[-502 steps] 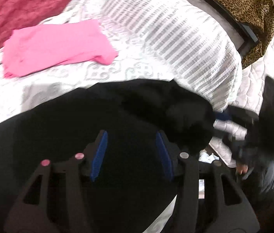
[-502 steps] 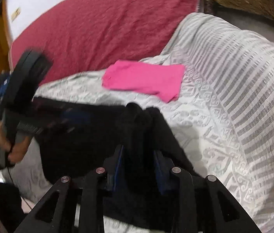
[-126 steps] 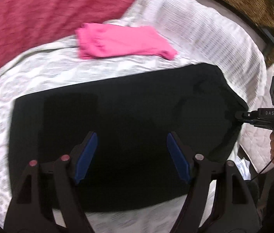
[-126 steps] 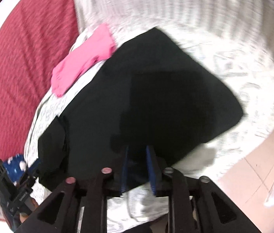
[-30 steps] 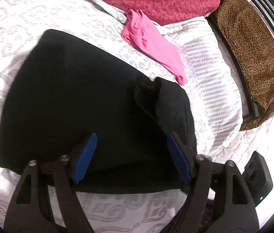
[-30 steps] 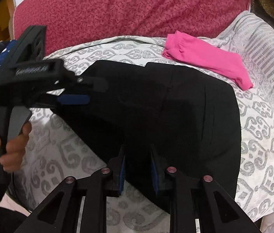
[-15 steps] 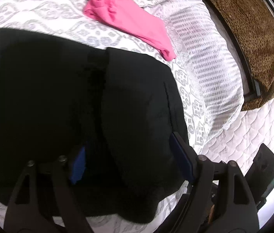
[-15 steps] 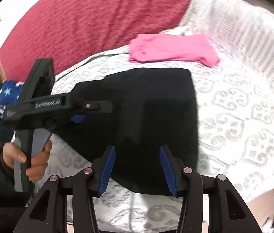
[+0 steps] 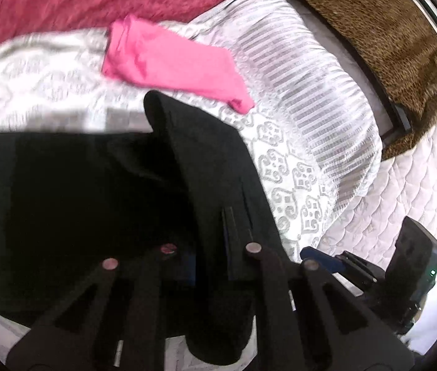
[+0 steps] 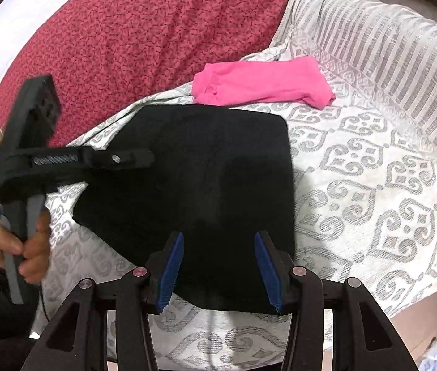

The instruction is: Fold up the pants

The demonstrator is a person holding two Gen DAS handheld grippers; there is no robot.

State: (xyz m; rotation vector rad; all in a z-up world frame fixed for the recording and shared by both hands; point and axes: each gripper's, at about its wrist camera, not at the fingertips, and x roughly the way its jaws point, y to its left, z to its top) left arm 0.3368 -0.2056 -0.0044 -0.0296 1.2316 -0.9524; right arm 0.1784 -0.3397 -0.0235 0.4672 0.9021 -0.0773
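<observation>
The black pants lie folded into a rough square on the patterned white bedspread, filling the middle of the right wrist view. In the left wrist view the pants take up the lower left, and one thick fold of them rises from the frame's centre down toward the bottom.

The left gripper has just been closing, and its jaws now stand narrow, pinched on that raised fold of black cloth; the blue pads are mostly hidden by the fabric. In the right wrist view the same tool appears at the left edge, its tip over the pants' left edge, gripped by a hand low on the left.

The right gripper has been opening and its blue pads stand apart at the bottom centre, over the near edge of the pants with nothing pressed between them.

A folded pink garment lies just beyond the pants. Behind it a dark red blanket fills the upper left.
</observation>
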